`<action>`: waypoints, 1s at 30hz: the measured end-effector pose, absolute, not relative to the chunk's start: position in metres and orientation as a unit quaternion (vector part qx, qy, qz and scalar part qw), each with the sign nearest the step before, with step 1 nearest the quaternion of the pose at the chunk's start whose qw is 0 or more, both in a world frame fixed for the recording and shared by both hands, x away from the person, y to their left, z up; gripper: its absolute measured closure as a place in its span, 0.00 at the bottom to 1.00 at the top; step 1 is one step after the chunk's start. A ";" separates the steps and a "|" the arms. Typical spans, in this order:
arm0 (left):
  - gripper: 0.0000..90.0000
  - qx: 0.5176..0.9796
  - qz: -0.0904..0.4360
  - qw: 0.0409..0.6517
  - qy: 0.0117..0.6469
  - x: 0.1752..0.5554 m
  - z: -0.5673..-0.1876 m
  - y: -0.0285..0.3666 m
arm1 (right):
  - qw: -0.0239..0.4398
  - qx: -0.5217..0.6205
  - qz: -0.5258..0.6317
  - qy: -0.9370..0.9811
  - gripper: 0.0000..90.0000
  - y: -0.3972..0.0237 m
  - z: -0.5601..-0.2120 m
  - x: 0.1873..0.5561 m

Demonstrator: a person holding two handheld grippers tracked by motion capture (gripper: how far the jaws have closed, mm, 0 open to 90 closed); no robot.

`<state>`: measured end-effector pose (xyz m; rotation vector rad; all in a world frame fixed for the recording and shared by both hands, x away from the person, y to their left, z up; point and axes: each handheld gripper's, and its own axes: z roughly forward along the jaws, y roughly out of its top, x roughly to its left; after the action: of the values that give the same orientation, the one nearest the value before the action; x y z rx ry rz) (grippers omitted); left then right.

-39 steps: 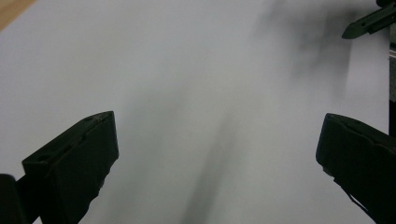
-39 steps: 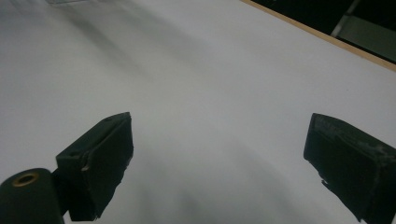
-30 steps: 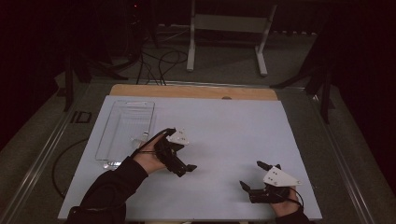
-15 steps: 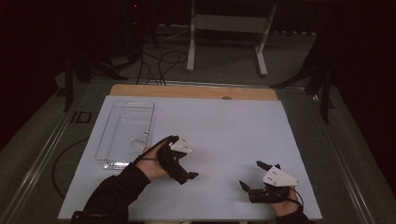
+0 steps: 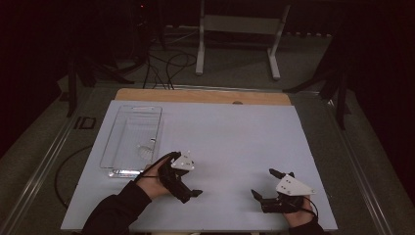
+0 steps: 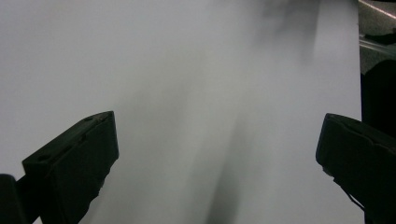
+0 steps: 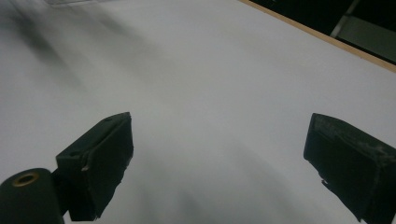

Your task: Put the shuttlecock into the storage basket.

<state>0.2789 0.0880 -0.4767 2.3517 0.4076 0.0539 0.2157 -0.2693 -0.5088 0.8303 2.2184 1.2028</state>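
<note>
My left gripper (image 5: 190,190) hovers low over the white table sheet (image 5: 230,142), left of centre near the front edge, held by a hand in a dark sleeve. In the left gripper view its two black jaws stand wide apart (image 6: 219,140) with only bare white sheet between them. My right gripper (image 5: 263,184) rests near the front right of the sheet, jaws pointing left. The right gripper view has its jaws spread wide (image 7: 219,144) over bare sheet too. Both are open and hold nothing.
A clear plastic tray (image 5: 117,147) lies at the left of the sheet, with a small pale thing (image 5: 145,151) inside near its front. A wooden edge (image 5: 205,96) runs along the back of the table. Cables and a white stand (image 5: 240,29) are on the floor beyond.
My left gripper has drawn back from beside the tray toward the front edge of the table. The right gripper has stayed where it was.
</note>
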 end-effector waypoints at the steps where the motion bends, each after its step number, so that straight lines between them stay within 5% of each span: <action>1: 0.00 0.915 0.023 0.368 0.161 0.277 -0.479 0.091 | 0.240 0.303 0.439 0.811 0.09 -0.269 -0.509 0.216; 30: 0.00 0.893 0.001 0.395 0.216 0.255 -0.500 0.141 | 0.238 0.301 0.436 0.814 0.09 -0.268 -0.509 0.216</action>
<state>0.2547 0.1413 -0.5001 2.2640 0.5466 0.0029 0.2157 -0.2677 -0.5094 0.8243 2.2295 1.1941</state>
